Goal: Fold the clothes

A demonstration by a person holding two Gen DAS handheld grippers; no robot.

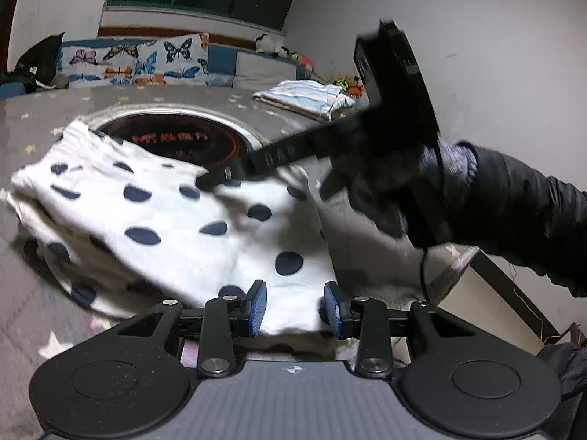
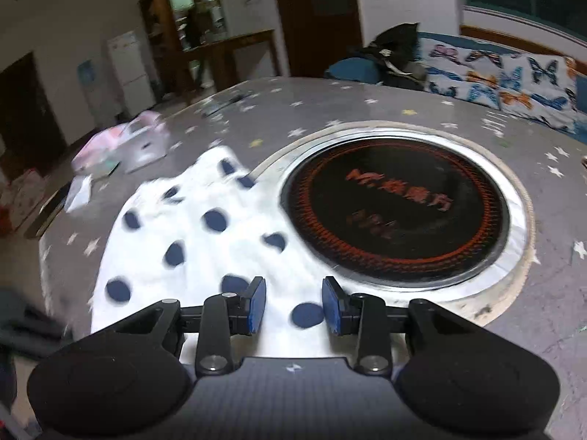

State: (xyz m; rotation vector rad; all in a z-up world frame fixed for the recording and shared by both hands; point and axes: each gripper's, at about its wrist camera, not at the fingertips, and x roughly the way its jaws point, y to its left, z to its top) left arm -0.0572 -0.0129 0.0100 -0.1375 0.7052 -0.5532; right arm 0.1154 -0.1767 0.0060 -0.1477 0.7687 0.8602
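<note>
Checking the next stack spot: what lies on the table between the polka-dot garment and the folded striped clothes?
In the left wrist view, the round cooktop and bare starry tablecloth separate polka-dot garment from folded striped clothes.

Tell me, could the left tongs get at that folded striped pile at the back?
Probably not directly. The striped pile lies far across the table, and the right tongs and sleeve cross the path from the left tongs.

A home's living-dining room: butterfly-print sofa cushions [image 1: 139, 60], a white fridge [image 2: 130, 69], wooden doors [image 2: 317, 18], and a counter [image 2: 330, 99] with a built-in hotplate [image 2: 396, 212].
</note>
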